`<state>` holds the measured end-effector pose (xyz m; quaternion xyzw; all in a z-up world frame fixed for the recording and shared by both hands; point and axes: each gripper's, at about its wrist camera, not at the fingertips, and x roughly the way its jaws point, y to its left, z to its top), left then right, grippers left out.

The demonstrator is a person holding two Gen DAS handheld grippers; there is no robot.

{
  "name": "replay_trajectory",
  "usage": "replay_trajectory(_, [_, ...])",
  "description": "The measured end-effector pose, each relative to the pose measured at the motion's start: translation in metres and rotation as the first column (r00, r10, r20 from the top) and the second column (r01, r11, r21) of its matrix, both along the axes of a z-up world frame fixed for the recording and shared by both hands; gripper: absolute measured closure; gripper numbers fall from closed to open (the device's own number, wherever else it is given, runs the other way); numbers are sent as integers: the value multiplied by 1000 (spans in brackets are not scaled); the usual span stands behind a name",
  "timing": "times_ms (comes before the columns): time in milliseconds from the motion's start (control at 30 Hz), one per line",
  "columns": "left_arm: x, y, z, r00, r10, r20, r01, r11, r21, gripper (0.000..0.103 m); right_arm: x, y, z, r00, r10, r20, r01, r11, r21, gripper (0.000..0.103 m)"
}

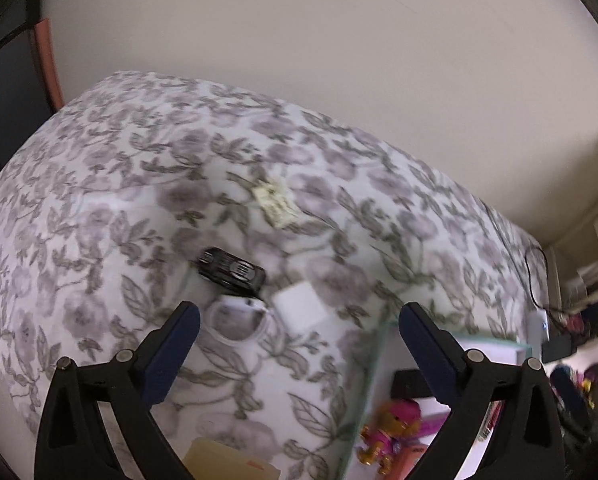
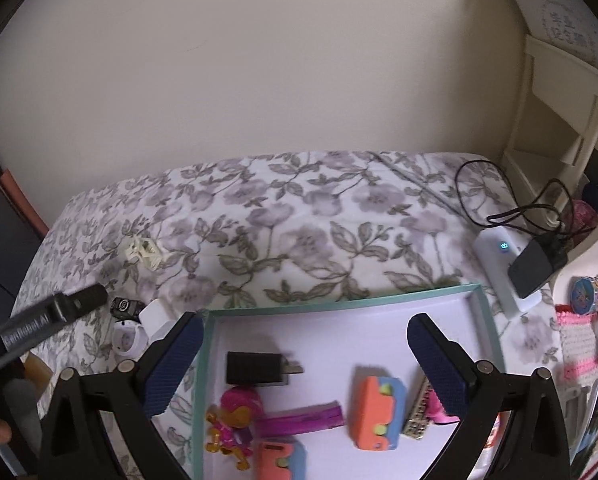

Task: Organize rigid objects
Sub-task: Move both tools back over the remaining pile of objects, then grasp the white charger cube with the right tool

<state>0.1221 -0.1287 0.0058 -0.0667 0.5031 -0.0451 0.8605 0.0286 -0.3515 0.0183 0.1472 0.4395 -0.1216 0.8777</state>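
Now we see the black toy car (image 1: 231,271) just beyond our empty, wide-open left hand-held gripper (image 1: 299,316), its long axis crosswise, nearer than the right.

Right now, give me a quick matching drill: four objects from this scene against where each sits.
1. black charger plug
2. toy car
3. white power bank
4. cream clip

A. on the bedspread, far left, nearest the wall
B. inside the tray
C. on the bedspread, right of the tray
D. on the bedspread, just left of the tray

Pairs: 1-B, 2-D, 3-C, 4-A
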Motion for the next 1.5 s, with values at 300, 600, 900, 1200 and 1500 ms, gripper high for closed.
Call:
replay_trajectory(300, [17,45,2,995,100,11,-100,995,11,3,22,46,-2,995,96,7,-96,995,-9,0])
replay_trajectory(600, [34,87,-6,986,163,-24,-165,984,-73,3,49,75,-12,990,137,24,-138,988,71,0])
replay_trajectory(900, [50,104,-34,983,152,-102,-157,987,-40,3,78,104,-38,985,174,-22,-170,978,118,0])
replay_trajectory(1200, [59,103,-77,963,155,-220,-160,987,-7,3,102,129,-68,972,219,-90,-211,973,90,11])
replay_trajectory(1500, [70,102,-94,949,174,-263,-174,984,21,3,120,136,-95,962,236,-138,-223,969,103,19])
